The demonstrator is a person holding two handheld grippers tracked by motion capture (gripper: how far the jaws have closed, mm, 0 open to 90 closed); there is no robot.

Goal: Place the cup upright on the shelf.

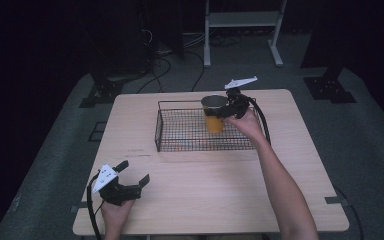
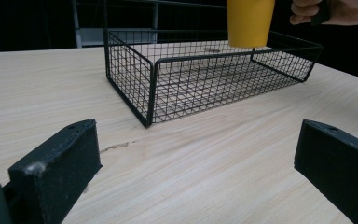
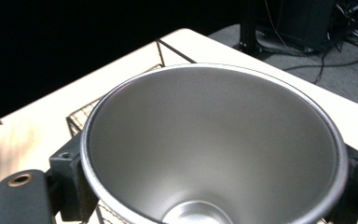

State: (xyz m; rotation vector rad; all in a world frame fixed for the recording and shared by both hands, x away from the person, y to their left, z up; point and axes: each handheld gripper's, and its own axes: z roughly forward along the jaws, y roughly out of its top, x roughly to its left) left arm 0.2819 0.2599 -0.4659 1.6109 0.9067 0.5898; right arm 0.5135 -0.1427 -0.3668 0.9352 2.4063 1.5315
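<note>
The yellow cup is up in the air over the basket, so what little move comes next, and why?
Probably lower it. The right gripper is shut on the yellow cup, upright, its base hanging above the wire basket floor. The left gripper waits open, away from it.

Dim room, lit bench

A pale wooden bench [image 1: 200, 200] stands on grey carpet [image 1: 370, 145]; far behind, a white metal shelf frame [image 1: 242, 20] and black cables [image 1: 170, 65].

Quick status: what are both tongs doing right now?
Left tongs: open, holding nothing, low over the table.
Right tongs: shut on the yellow cup, held above the wire basket.
</note>
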